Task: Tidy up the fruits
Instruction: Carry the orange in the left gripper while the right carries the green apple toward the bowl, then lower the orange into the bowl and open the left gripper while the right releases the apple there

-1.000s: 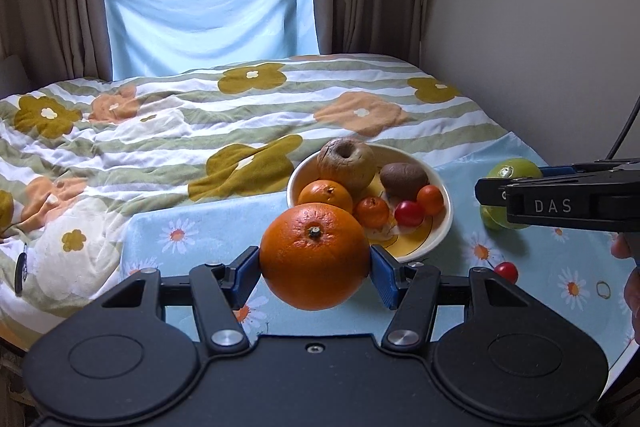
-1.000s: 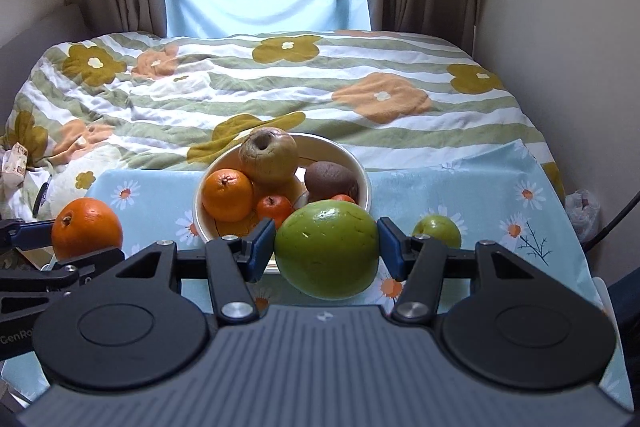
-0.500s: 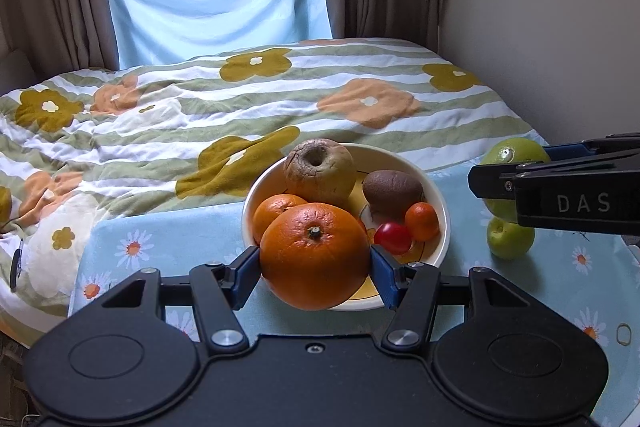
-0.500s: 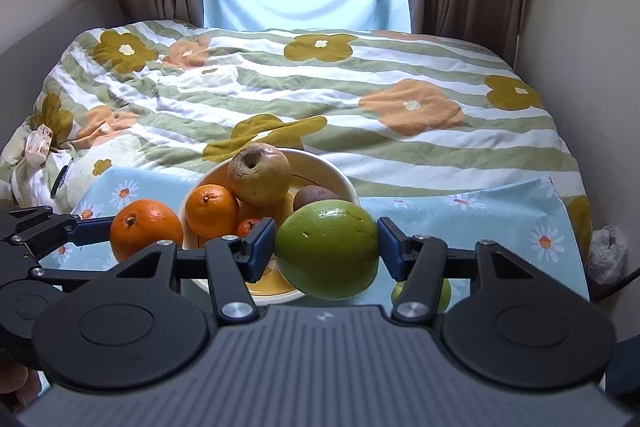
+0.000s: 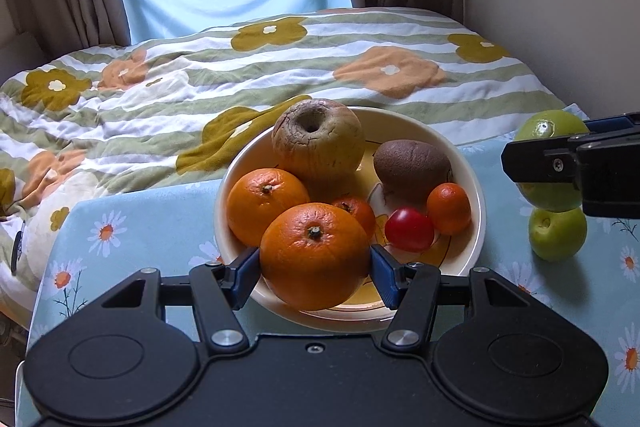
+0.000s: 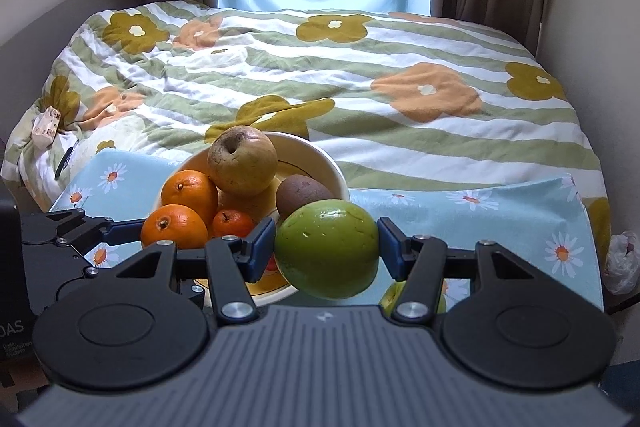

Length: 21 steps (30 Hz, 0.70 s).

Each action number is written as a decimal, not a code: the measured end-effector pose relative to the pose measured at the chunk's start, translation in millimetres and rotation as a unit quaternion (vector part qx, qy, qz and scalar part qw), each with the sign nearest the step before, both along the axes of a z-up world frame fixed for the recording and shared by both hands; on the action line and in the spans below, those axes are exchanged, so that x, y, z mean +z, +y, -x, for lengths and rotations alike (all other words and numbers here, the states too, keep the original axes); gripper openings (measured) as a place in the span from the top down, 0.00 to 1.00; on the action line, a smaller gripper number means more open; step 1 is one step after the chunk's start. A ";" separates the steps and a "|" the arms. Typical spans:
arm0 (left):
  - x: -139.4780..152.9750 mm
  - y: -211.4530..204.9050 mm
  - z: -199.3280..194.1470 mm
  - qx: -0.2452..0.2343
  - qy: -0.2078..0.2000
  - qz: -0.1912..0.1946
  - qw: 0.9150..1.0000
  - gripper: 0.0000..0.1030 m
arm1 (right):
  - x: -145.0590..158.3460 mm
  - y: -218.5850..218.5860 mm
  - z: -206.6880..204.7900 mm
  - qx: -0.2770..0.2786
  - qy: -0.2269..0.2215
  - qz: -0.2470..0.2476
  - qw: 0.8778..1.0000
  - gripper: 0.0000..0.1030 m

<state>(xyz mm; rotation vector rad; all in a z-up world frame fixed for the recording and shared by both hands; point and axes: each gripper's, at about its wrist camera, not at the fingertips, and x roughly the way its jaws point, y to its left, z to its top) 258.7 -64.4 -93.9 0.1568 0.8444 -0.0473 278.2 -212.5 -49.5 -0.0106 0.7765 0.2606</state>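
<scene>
My left gripper [image 5: 314, 261] is shut on a large orange [image 5: 314, 255] and holds it over the near rim of the cream bowl [image 5: 474, 187]. The bowl holds a wrinkled yellowish apple [image 5: 318, 141], a kiwi [image 5: 412, 167], another orange [image 5: 266, 203], small mandarins [image 5: 448, 209] and a cherry tomato [image 5: 409, 229]. My right gripper [image 6: 326, 247] is shut on a large green fruit [image 6: 326, 247], held above the table just right of the bowl [image 6: 332, 167]. The held orange also shows in the right wrist view [image 6: 174, 227].
A smaller green apple [image 5: 556, 233] sits on the blue daisy tablecloth [image 5: 132, 215] right of the bowl, below the right gripper. A bed with a flowered striped quilt [image 5: 280, 67] lies beyond the table. A wall is close on the right.
Both grippers have moved forward toward the bowl with their fruit. The orange now hangs over the bowl's near rim and the green fruit is beside the bowl's right edge.
</scene>
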 end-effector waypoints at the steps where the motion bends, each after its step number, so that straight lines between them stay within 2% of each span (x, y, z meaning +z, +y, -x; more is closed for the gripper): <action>1: -1.3 -1.0 -0.2 -0.001 0.000 -0.004 1.000 0.39 | -0.5 -0.4 -0.7 0.001 0.000 0.000 1.000 0.32; 5: -5.3 -1.4 -1.0 -0.002 0.005 0.001 1.000 0.35 | -1.1 0.6 -2.0 0.005 0.000 0.000 1.000 0.32; 8: 3.0 0.7 5.3 -0.005 -0.019 -0.005 1.000 0.09 | 0.0 1.4 -4.1 0.008 0.000 -0.002 1.000 0.32; 13: 14.1 10.0 15.5 -0.005 -0.025 -0.008 1.000 0.07 | 3.2 6.1 -5.2 0.014 -0.003 -0.003 1.000 0.32; 21: 29.7 37.5 41.3 0.029 -0.035 -0.005 0.999 0.07 | 1.0 26.1 -5.0 0.035 0.000 -0.007 0.999 0.32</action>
